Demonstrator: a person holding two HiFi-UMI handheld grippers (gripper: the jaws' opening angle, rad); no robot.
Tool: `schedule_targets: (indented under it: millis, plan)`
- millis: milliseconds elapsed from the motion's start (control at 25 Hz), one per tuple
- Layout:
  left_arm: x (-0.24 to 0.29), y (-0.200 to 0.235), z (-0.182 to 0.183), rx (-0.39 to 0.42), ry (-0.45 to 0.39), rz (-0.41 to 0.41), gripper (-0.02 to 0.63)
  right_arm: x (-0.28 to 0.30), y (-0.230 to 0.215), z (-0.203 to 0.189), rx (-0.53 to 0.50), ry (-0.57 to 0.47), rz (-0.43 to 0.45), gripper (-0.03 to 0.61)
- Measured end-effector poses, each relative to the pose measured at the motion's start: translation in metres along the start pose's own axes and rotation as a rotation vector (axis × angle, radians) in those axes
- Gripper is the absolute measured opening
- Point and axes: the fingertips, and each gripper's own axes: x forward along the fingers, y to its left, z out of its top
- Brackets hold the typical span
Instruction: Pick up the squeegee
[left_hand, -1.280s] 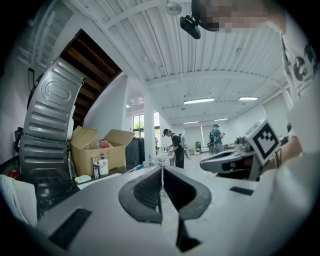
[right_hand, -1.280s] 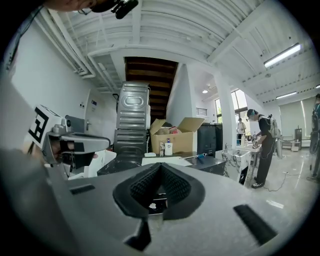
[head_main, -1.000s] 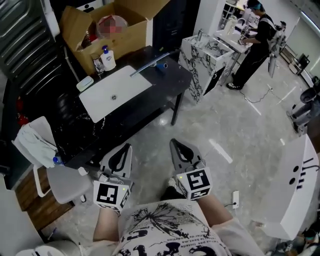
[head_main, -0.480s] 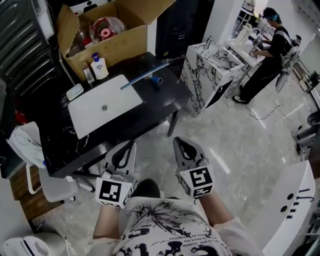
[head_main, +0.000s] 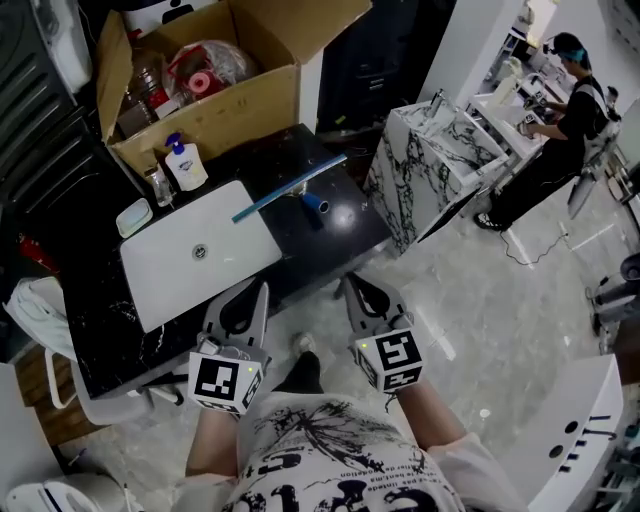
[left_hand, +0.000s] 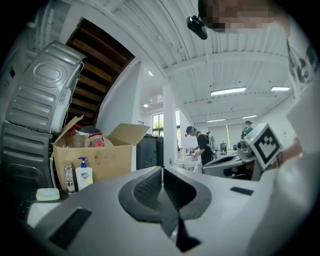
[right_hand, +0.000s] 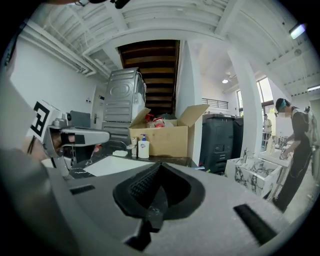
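Note:
The squeegee (head_main: 290, 188) is blue, with a long blade and a short handle. It lies on the black counter (head_main: 345, 225) just right of the white sink (head_main: 200, 255). My left gripper (head_main: 262, 288) and right gripper (head_main: 352, 280) are side by side at the counter's near edge, short of the squeegee. Both point forward and are shut with nothing in them. The left gripper view has the left gripper (left_hand: 162, 172) with jaws together and nothing between them. The right gripper (right_hand: 159, 167) looks the same in its own view, facing the sink (right_hand: 112, 165); the squeegee is hidden there.
An open cardboard box (head_main: 215, 110) stands at the back of the counter, with a soap bottle (head_main: 185, 162) and a soap dish (head_main: 133, 217) before it. A marble cabinet (head_main: 440, 170) stands to the right. A person (head_main: 560, 110) works far right. A chair (head_main: 40, 300) stands at left.
Both grippers have moved forward together toward the counter. The counter, sink and squeegee now lie closer to the gripper tips and lower in the head view.

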Motion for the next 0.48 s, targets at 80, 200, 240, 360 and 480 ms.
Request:
schedule_targets:
  millis: [80,200,240,360,480]
  plan:
    - [0.032,0.020,0.006,-0.003,-0.005,0.015,0.012,0.034,-0.020,0.010,-0.009,0.006,0.012,-0.008]
    - [0.075,0.052,0.013,0.003,-0.016,0.039,0.012,0.085,-0.045,0.025,-0.013,0.006,0.031,-0.008]
    - [0.087,0.062,0.015,0.004,-0.018,0.047,0.012,0.101,-0.052,0.029,-0.013,0.006,0.038,-0.008]
    - [0.117,0.085,0.017,0.020,-0.022,0.059,0.012,0.145,-0.069,0.037,-0.014,0.013,0.063,-0.008]
    - [0.136,0.105,0.017,0.043,-0.010,0.085,0.012,0.182,-0.083,0.043,-0.011,0.035,0.093,-0.008]
